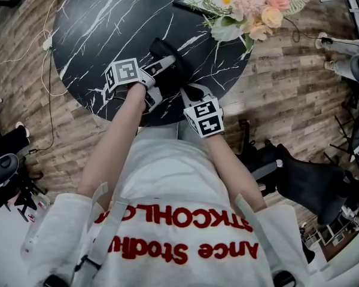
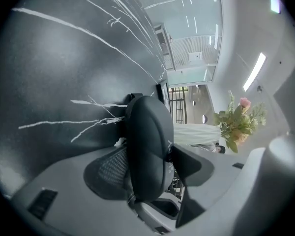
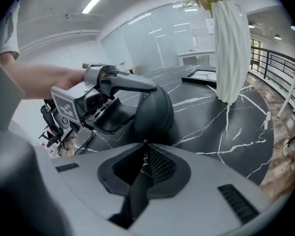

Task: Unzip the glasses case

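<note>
A black oval glasses case (image 1: 175, 69) lies near the front edge of the black marble table (image 1: 96, 28). My left gripper (image 1: 163, 64) comes in from the left and is shut on the case (image 2: 147, 146), with one mesh pad (image 2: 110, 168) against each side. In the right gripper view the case (image 3: 155, 109) sits just beyond my right gripper (image 3: 145, 149), with the left gripper (image 3: 113, 90) clamped on its left side. The right jaws stand nearly together, and a small metal zipper pull (image 3: 145, 141) is pinched at their tips. In the head view the right gripper (image 1: 188, 91) reaches the case's near end.
A white ribbed vase (image 3: 231, 43) with a pink and white bouquet (image 1: 251, 8) stands at the table's far right. A flat dark frame (image 3: 201, 75) lies beside it. Black chairs (image 1: 311, 184) and equipment stand on the wooden floor around the table.
</note>
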Action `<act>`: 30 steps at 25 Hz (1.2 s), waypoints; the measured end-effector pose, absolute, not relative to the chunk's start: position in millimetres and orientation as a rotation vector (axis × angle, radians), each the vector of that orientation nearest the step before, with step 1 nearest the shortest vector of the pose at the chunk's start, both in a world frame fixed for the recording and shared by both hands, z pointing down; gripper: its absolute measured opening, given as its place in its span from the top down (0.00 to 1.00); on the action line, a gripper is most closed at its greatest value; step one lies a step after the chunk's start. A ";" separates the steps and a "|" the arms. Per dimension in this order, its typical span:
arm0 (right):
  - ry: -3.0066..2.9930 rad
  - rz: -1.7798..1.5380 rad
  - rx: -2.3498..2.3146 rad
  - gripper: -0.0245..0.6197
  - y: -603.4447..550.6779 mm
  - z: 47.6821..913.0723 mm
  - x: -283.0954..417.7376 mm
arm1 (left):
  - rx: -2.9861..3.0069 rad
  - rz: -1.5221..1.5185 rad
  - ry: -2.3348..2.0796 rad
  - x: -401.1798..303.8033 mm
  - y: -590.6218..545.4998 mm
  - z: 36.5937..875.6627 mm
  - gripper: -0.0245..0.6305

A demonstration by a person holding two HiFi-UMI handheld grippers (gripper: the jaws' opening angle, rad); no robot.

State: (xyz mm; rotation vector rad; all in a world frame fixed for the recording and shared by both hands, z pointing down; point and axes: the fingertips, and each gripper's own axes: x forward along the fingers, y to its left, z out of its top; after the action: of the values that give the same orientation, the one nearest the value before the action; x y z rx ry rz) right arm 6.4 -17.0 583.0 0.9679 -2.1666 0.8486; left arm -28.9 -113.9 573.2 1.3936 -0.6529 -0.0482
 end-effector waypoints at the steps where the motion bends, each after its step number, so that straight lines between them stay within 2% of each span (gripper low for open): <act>1: -2.184 0.858 0.963 0.91 -16.6 582.9 5.2 | 1.396 -0.045 -0.652 -28.7 -113.9 573.1 0.52; 18: -2.105 0.976 0.989 0.92 -18.5 589.8 8.8 | 1.416 -0.034 -0.667 -29.9 -116.2 572.9 0.52; 24: -2.100 0.871 0.946 0.94 -19.2 591.4 8.5 | 1.432 -0.013 -0.671 -29.1 -115.7 573.4 0.53; 30: -2.061 0.631 0.798 0.94 -20.4 593.5 18.0 | 1.455 0.041 -0.656 -26.7 -114.4 574.4 0.53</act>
State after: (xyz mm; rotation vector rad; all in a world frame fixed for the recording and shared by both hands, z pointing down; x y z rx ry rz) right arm 18.0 -20.4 593.5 0.7976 -2.0612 0.6315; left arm -26.7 -114.4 574.4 1.4555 -0.6560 0.0410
